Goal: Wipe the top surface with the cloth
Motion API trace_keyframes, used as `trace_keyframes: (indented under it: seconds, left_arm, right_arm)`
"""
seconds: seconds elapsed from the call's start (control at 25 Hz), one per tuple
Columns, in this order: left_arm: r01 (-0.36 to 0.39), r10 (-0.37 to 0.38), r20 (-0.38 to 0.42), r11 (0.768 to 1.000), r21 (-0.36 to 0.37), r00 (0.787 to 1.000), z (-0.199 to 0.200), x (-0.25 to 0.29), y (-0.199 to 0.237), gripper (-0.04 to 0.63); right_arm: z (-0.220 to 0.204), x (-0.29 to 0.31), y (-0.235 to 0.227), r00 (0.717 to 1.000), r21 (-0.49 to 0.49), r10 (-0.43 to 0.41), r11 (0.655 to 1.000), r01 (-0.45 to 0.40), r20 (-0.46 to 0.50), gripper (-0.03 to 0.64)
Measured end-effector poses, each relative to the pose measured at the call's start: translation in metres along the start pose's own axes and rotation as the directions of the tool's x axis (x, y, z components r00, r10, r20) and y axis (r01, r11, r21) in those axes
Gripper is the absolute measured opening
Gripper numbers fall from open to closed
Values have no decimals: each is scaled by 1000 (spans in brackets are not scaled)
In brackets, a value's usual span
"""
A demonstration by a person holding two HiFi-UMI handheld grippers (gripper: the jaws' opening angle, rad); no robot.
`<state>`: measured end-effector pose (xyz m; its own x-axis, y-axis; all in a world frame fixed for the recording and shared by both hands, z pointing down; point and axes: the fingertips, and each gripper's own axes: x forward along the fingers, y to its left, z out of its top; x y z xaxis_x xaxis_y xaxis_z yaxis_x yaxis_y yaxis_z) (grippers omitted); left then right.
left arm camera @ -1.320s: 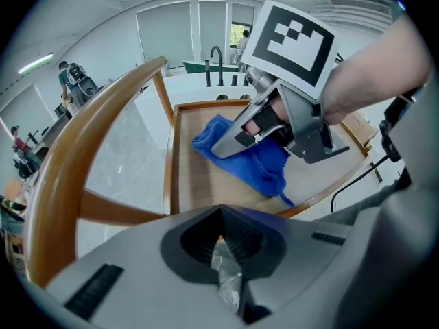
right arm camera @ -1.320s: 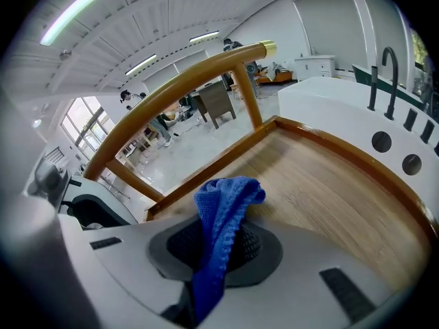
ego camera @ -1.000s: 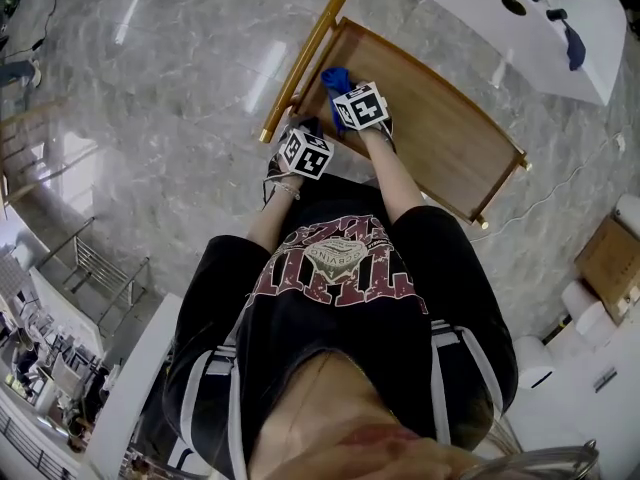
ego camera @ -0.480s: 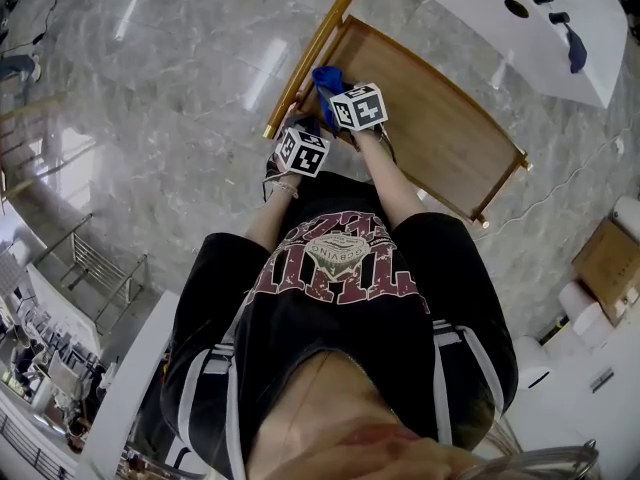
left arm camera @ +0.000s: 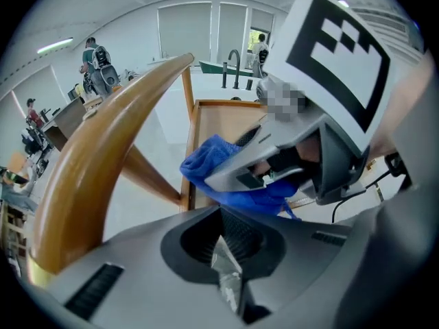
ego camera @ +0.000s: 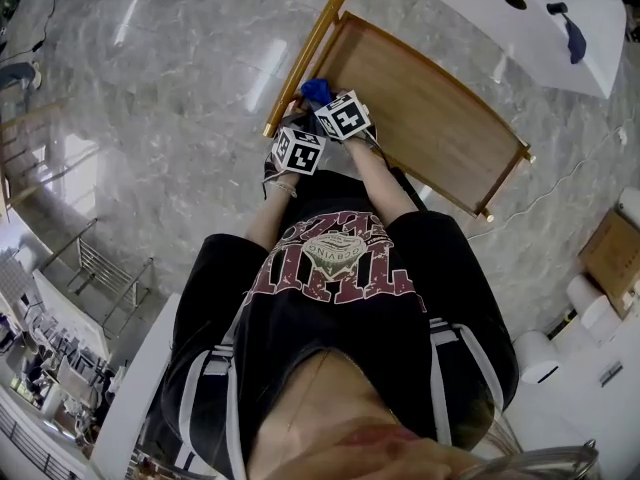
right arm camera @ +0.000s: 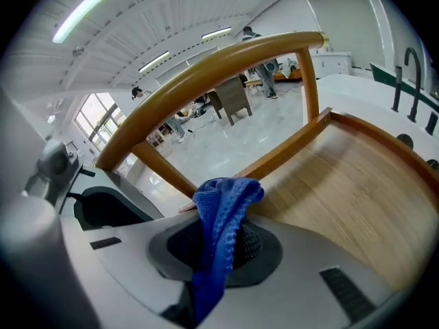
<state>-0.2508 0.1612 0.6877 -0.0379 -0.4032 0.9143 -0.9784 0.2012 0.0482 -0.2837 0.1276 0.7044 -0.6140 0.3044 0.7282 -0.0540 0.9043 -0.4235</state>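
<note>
My right gripper (right arm camera: 221,244), clamped tight on the blue cloth (right arm camera: 224,211), has slid back toward me to the wooden top's (right arm camera: 357,184) near-left corner. My left gripper (left arm camera: 230,269) sits just beside it, jaws together on nothing. In the head view my marker cube hides most of the cloth.

- A large open indoor hall, a workplace rather than a home — polished grey marble floor (ego camera: 180,88) spreads wide on every side.
- Long strip lights (right arm camera: 96,5) run along a high white ceiling.
- People (left arm camera: 92,53) stand about in the distance, near a chair (right arm camera: 233,100).
- A long white counter (ego camera: 560,18) carries a black faucet (left arm camera: 237,70) — demo or lab fittings.
- A cardboard box (ego camera: 610,253) sits on the floor.
</note>
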Motion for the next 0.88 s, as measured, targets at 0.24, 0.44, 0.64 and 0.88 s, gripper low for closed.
trace_keyframes:
  seconds: [0.24, 0.44, 0.64, 0.88]
  left_arm:
    - [4, -4, -8, 1000, 1, 1000, -1, 3, 0, 49]
    - [8, -8, -6, 1000, 12, 1000, 3, 3, -1, 49]
    - [18, -18, -12, 1000, 23, 1000, 5, 5, -4, 49]
    - [35, -34, -21, 998, 50, 999, 7, 10, -13, 49]
  right_arm:
    - [-9, -4, -1, 1000, -34, -29, 999, 29, -12, 55]
    - [-15, -10, -5, 999, -12, -38, 999, 38, -4, 55]
    - [-22, -18, -10, 999, 17, -51, 999, 51, 7, 55]
    - [-35, -29, -16, 997, 56, -71, 996, 70, 18, 55]
